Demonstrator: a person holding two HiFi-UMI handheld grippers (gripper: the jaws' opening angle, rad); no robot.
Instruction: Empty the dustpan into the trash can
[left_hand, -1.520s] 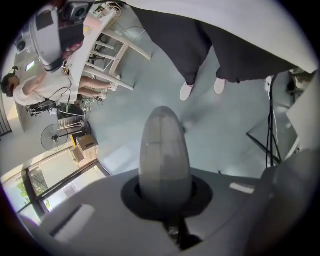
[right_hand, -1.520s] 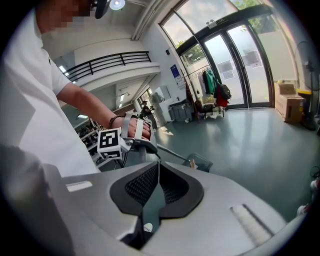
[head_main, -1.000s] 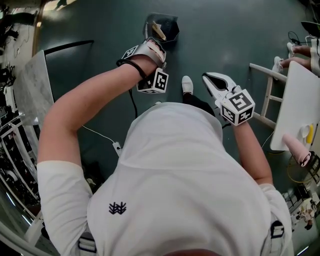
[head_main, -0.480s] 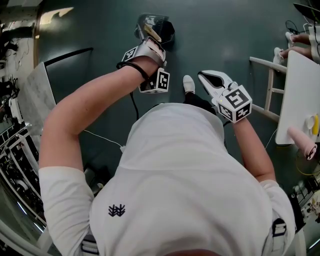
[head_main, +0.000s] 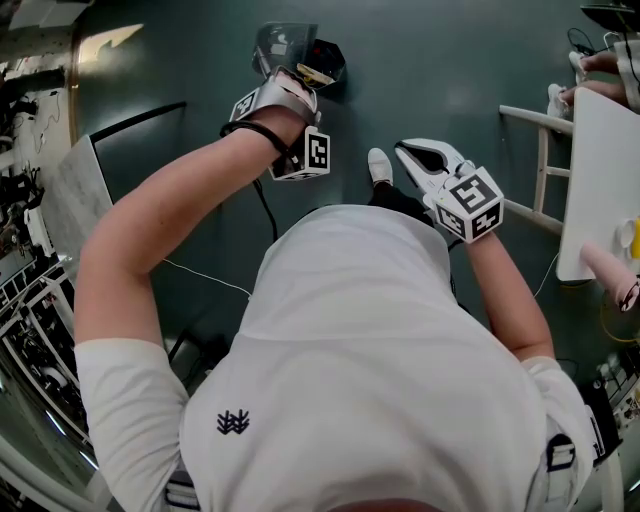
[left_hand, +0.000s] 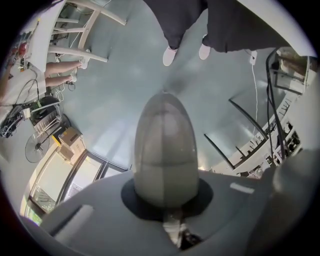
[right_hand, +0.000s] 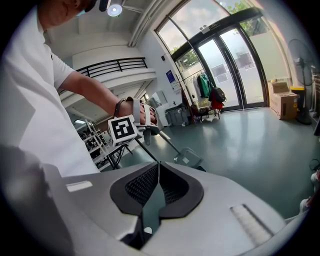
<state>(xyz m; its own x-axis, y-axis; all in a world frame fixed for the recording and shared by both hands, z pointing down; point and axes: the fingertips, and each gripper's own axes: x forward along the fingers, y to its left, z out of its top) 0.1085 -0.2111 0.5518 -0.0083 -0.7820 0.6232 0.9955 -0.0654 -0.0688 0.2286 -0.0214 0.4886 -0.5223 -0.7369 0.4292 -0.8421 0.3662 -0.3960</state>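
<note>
1. Left claw (head_main: 288, 88): held out in front of the person, clamped on the grey rounded grip of the dustpan handle (left_hand: 165, 150). In the left gripper view the grip fills the space between the jaws.
2. Dustpan (head_main: 280, 42): translucent grey, at the low end of the long thin handle, which slopes down from the left claw. The right gripper view shows the pan (right_hand: 188, 156) low, near the floor. Whether it rests on the floor cannot be told.
3. Trash can (head_main: 328, 62): dark, standing on the floor just right of the dustpan. In the head view the two overlap at the edge; contact cannot be confirmed.
4. Right claw (head_main: 415, 158): held at the person's front right, well apart from the dustpan. Jaws together, pads meeting at the tip, nothing between them.
5. Floor (head_main: 450, 60): dark green and smooth. One white shoe (head_main: 377, 167) shows between the two claws.
6. White desk (head_main: 590, 170) at the right edge of the head view, away from the work.
</note>
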